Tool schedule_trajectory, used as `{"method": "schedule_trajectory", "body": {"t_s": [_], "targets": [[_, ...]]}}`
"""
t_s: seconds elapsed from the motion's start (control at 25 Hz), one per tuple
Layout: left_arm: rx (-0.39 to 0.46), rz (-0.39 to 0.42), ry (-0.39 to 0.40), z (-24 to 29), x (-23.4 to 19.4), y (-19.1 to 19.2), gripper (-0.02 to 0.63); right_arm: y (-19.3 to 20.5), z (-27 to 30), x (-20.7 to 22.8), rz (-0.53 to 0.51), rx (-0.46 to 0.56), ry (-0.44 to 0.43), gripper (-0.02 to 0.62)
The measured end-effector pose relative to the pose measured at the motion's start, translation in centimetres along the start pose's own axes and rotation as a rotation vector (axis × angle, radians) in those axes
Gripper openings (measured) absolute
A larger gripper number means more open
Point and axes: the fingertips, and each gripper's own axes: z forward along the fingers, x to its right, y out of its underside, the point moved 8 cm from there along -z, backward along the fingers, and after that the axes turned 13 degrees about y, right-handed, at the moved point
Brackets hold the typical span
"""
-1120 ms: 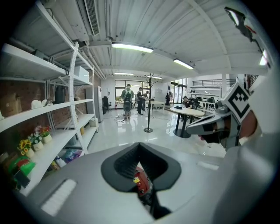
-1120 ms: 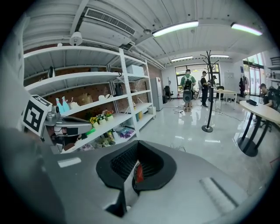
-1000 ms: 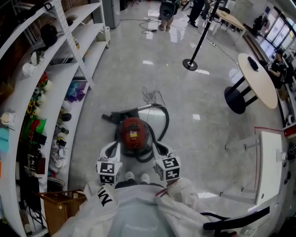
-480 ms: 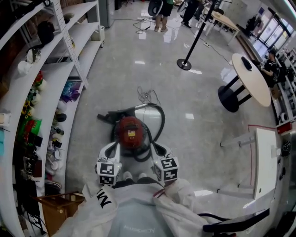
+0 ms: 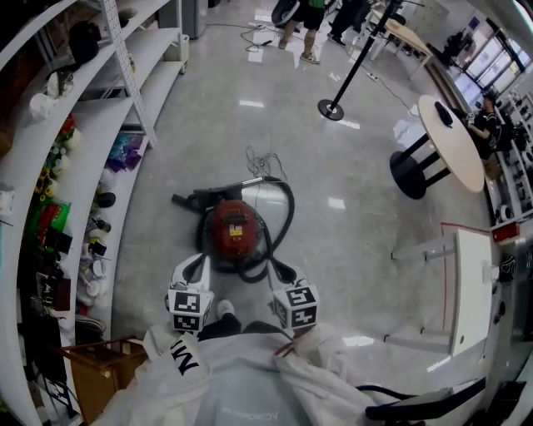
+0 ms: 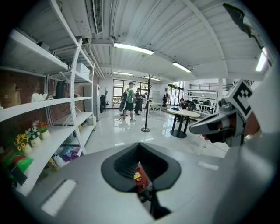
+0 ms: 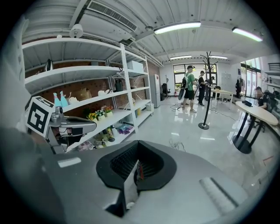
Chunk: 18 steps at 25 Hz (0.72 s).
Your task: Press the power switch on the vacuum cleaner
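Observation:
A red canister vacuum cleaner (image 5: 232, 232) lies on the pale floor, its black hose (image 5: 286, 218) curling round its right side and its nozzle pointing left. My left gripper (image 5: 201, 260) hangs just short of the canister's near left side and my right gripper (image 5: 274, 265) just short of its near right side; neither touches it. Both have their jaws together with nothing in them. In the left gripper view only a red sliver of the vacuum cleaner (image 6: 139, 178) shows through the left gripper (image 6: 145, 189). The right gripper (image 7: 129, 183) also shows just a red sliver.
White shelving (image 5: 93, 137) with small goods runs along the left. A loose cord (image 5: 263, 163) lies beyond the vacuum. A stanchion base (image 5: 331, 109), a round table (image 5: 450, 140) and a white desk (image 5: 471, 293) stand to the right. People (image 5: 310, 15) stand far off. A wooden box (image 5: 102, 366) sits near left.
The head view has drifted, so the vacuum sits slightly higher and further left. Both grippers keep their places beside it. The person at the far end has stepped along.

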Motion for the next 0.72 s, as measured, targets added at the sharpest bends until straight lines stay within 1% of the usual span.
{"method": "schedule_trajectory", "body": {"t_s": [0.2, 0.4, 0.72], "targets": [[0.013, 0.013, -0.018, -0.1, 0.7, -0.3, 0.000, -0.3, -0.7, 0.5, -0.009, 0.020, -0.007, 0.000], [0.027, 0.031, -0.034, -0.9, 2.8, -0.8, 0.000, 0.5, -2.3, 1.4, -0.005, 0.036, -0.017, 0.000], [0.016, 0.046, -0.052, -2.3, 8.6, 0.2, 0.000, 3.8, -6.5, 3.7, 0.024, 0.055, -0.042, 0.000]]}}
